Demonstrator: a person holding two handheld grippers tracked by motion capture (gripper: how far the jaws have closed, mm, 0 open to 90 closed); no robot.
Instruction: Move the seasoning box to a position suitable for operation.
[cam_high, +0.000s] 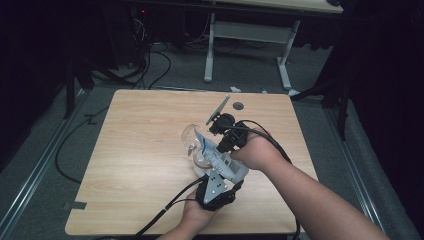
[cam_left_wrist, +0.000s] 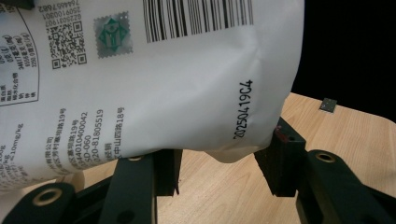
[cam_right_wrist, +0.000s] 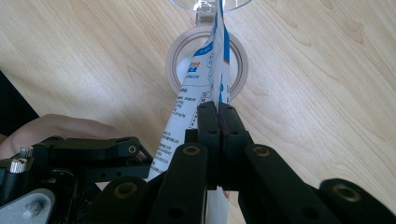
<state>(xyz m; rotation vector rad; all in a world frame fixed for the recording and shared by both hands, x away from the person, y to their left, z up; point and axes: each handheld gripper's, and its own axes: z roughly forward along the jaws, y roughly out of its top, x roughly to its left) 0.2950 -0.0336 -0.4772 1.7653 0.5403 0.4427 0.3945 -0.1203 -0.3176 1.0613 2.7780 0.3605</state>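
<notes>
1. The white printed pouch hangs over the bench just right of centre, tilted, with its upper end toward 11 o'clock above a clear glass
2. The right tool has its jaws together, clamped on the thin upper edge of the pouch; the glass lies at 12 o'clock from it
3. The left tool stands at 6 o'clock of the pouch, jaws half apart, straddling its bulging lower end; whether the pads press on it cannot be told
4. Judged progress: the pouch is lifted and aimed at the glass; no contents are visible in the glass, so pouring appears to remain, then setting the pouch down
</notes>
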